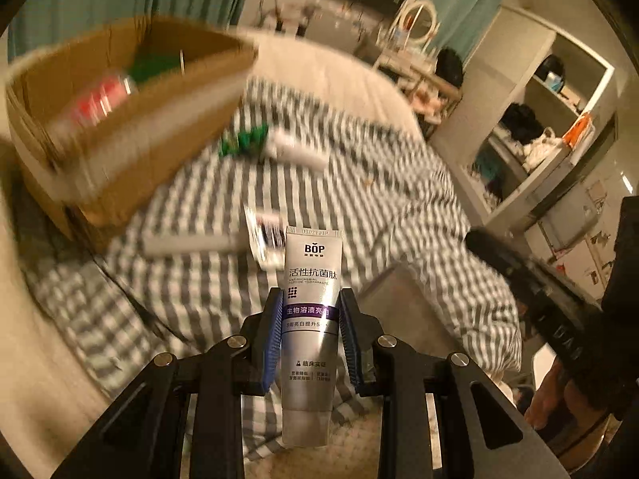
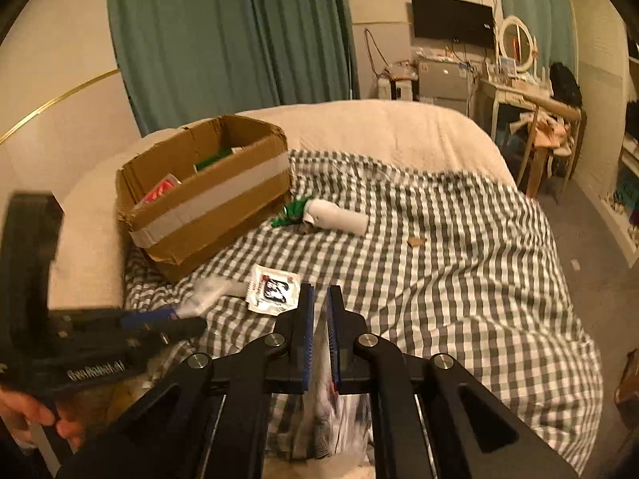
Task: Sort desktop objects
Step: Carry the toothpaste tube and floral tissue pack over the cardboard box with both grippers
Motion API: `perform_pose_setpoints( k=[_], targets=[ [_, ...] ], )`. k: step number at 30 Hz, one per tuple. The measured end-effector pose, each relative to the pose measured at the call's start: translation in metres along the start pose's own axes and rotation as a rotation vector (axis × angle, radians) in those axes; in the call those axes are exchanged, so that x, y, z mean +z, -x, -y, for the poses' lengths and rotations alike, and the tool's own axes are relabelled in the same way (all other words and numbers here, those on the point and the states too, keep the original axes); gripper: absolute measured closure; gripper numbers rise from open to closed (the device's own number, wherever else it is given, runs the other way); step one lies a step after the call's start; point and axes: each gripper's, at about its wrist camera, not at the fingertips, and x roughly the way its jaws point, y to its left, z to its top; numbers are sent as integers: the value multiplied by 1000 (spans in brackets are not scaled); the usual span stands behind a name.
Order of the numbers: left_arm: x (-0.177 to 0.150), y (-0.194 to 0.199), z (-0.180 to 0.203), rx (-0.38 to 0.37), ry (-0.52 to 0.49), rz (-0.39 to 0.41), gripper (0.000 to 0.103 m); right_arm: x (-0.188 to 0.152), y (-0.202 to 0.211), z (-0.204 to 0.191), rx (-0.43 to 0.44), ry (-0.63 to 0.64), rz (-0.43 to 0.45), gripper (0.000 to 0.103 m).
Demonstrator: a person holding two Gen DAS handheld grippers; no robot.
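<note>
Left gripper (image 1: 309,335): pinched on the toothpaste tube (image 1: 309,319), blue pads pressed against both its sides, held off the bedding on the near side of the cardboard box (image 1: 131,119).
Toothpaste tube: silver-white with a purple band, crimped end pointing away from the camera, cap end hanging down between the fingers.
Right gripper (image 2: 318,319): blue pads nearly together with a thin slit between; a crinkled white wrapper (image 2: 335,419) seen just under the fingers, though whether pinched or merely lying beneath cannot be told.
Cardboard box: open-topped, banded with pale tape, resting on the bed where the checked blanket (image 2: 459,263) meets the cream cover; red packet (image 2: 159,191) and something green (image 2: 213,159) inside.
Small sachet (image 2: 273,289): flat on the blanket, near side of the box, just beyond the right fingertips.
White roll (image 2: 339,217): lying on its side to the right of the box, touching a green item (image 2: 291,211) that sits between roll and box.
Hand (image 2: 28,419): wrapped around the left gripper's handle, near side of the box, at the left edge of the right wrist view.
</note>
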Motion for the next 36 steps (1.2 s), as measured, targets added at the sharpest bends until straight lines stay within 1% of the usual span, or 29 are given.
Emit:
perform_pose_setpoints(
  k=[2, 3, 4, 5, 6, 7, 8, 9, 10, 11, 12, 13, 14, 15, 16, 17, 19, 22, 25, 27, 29, 31, 33, 35, 36],
  targets=[
    [7, 13, 0, 12, -34, 35, 75, 3, 0, -6, 5, 20, -23, 97],
    [10, 19, -3, 28, -45, 53, 75, 3, -5, -7, 20, 21, -58, 96],
    [10, 22, -6, 35, -48, 60, 75, 1, -9, -7, 26, 19, -84, 93],
    [11, 24, -11, 43, -49, 71, 75, -5, -16, -8, 6, 17, -108, 70],
    [10, 25, -17, 52, -45, 81, 75, -12, -22, -6, -35, 19, -126, 35],
    [9, 26, -21, 56, -38, 83, 75, -18, -26, -3, -71, 17, -135, 28],
    [7, 23, -28, 52, -18, 80, 75, -26, -29, 2, -119, 6, -137, 27],
    [7, 20, -32, 45, -4, 75, 75, -34, -33, 8, -147, -8, -156, 27],
    [7, 17, -35, 37, 9, 70, 75, -39, -36, 14, -157, -21, -182, 27],
    [6, 14, -37, 31, 19, 66, 75, -46, -44, 22, -155, -47, -235, 27],
    [7, 11, -39, 31, 22, 64, 75, -51, -49, 27, -140, -72, -268, 27],
    [7, 8, -39, 32, 22, 62, 75, -55, -55, 31, -111, -97, -298, 27],
    [7, 6, -39, 32, 21, 59, 75, -57, -58, 32, -93, -102, -309, 33],
    [8, 4, -39, 27, 23, 57, 75, -57, -60, 31, -77, -97, -312, 67],
    [8, 3, -40, 21, 28, 58, 75, -56, -62, 27, -66, -76, -317, 88],
    [8, 2, -40, 19, 32, 60, 75, -57, -62, 23, -68, -58, -318, 95],
    [10, 6, -41, 24, 39, 72, 75, -55, -60, 16, -76, -22, -298, 95],
    [20, 22, -44, 30, 40, 117, 75, -39, -41, 6, -72, 4, -213, 95],
    [46, 51, -43, 51, 25, 211, 75, -3, -18, -9, -26, 35, -116, 95],
    [70, 71, -46, 59, 17, 279, 75, 30, -8, -29, 14, 77, -58, 95],
    [95, 82, -54, 83, 20, 325, 75, 67, -4, -53, 69, 115, 5, 95],
    [124, 87, -72, 142, 20, 370, 75, 100, -7, -75, 137, 134, 48, 95],
    [139, 83, -91, 195, 12, 404, 75, 131, -21, -100, 215, 141, 72, 95],
    [145, 74, -113, 228, 5, 429, 75, 151, -42, -120, 252, 141, 78, 95],
    [146, 66, -128, 252, 18, 421, 75, 159, -56, -130, 262, 147, 75, 95]
  ],
)
